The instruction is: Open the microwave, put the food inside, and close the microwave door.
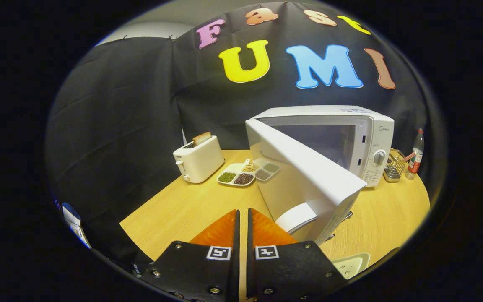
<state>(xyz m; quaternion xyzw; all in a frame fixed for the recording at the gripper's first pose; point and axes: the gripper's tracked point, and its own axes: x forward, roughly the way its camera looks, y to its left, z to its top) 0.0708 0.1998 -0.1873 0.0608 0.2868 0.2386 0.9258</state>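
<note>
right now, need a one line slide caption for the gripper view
Gripper shut and empty before the microwave, its door swung open, toaster beyond.

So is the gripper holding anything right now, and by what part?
Nothing is held. The gripper has its fingers close together with nothing between them, beside the open microwave door.

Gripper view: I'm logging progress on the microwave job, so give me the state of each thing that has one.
Microwave door: swung wide open.
Microwave: cavity looks empty.
Toaster: bread slice sticking up from a slot.
Divided plate: compartments filled with grains.
Gripper: fingers nearly together, holding nothing.
</note>
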